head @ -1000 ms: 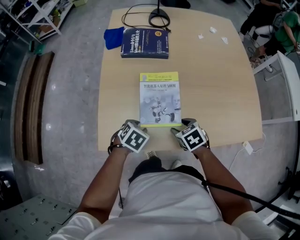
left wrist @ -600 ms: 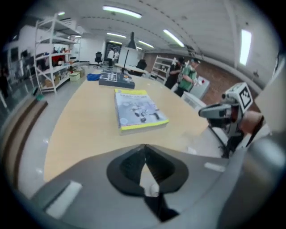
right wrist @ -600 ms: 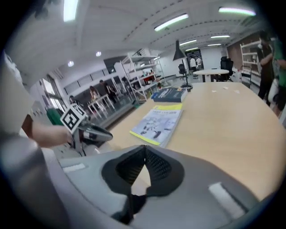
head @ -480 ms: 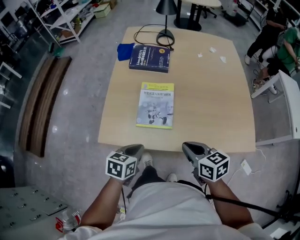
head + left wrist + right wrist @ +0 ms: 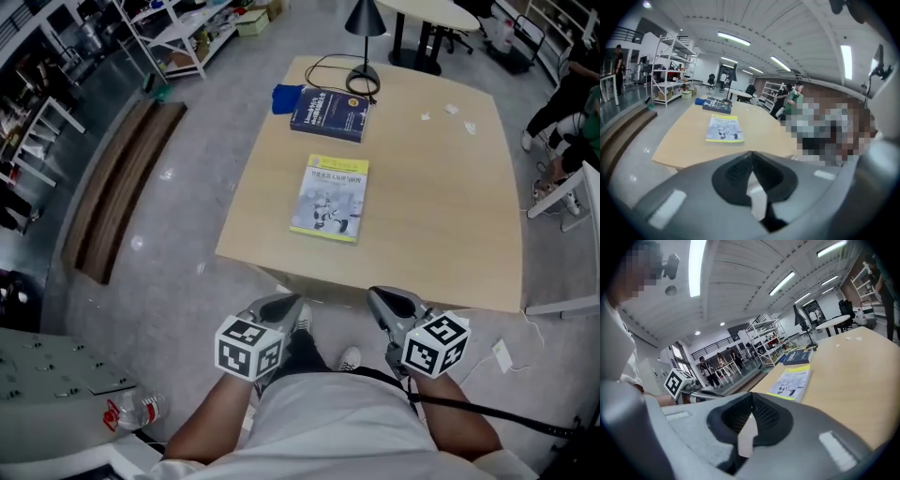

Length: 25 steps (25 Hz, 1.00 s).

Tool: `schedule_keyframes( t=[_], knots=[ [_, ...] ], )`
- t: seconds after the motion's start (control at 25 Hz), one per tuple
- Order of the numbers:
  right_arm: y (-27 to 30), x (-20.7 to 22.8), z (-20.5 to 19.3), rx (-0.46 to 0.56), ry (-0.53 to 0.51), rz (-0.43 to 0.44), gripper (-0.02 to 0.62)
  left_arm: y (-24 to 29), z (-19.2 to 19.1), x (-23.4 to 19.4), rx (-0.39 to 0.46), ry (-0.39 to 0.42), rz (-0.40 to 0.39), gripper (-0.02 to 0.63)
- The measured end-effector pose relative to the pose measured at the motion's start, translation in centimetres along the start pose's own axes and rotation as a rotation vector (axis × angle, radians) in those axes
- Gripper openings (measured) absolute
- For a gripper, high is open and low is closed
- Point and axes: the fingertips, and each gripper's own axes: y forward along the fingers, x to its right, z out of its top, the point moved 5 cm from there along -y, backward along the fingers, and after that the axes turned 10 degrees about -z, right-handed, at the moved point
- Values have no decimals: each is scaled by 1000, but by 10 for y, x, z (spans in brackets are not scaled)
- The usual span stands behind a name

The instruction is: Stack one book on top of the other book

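Note:
A pale blue book with yellow edges (image 5: 329,198) lies flat in the middle of the wooden table (image 5: 441,206). A dark blue book (image 5: 329,113) lies beyond it at the far edge. Both books also show in the left gripper view, the pale book (image 5: 723,128) in front of the dark book (image 5: 716,104), and in the right gripper view as pale book (image 5: 791,383) and dark book (image 5: 798,357). My left gripper (image 5: 286,305) and right gripper (image 5: 382,298) hang short of the table's near edge, close to my body. Both are shut and hold nothing.
A black lamp base (image 5: 362,82) with its cable and a blue cloth (image 5: 286,97) sit by the dark book. Small paper scraps (image 5: 450,111) lie at the far right. A wooden bench (image 5: 117,187) stands on the floor left of the table, a white frame (image 5: 572,197) to the right.
Both grippers have drawn back from the pale book's near edge, off the table and up toward my body. Their jaws have gone from open to shut. The books have not moved.

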Motion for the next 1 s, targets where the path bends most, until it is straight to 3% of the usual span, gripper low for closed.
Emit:
schedule_keyframes(
  t=[0.2, 0.4, 0.76, 0.88, 1.0],
  knots=[
    [-9, -18, 0, 14, 10, -15, 2, -15, 8, 2, 19, 1, 1, 5],
    [-2, -37, 3, 40, 14, -89, 2, -24, 31, -7, 54, 70, -63, 5],
    [31, -97, -12, 102, 104, -247, 2, -76, 34, -57, 21, 159, -211, 5],
    [38, -115, -19, 126, 109, -305, 2, -83, 29, -76, -5, 199, -229, 5],
    [40, -130, -28, 102, 112, -335, 2, -92, 23, -80, -15, 188, -250, 5]
  ],
)
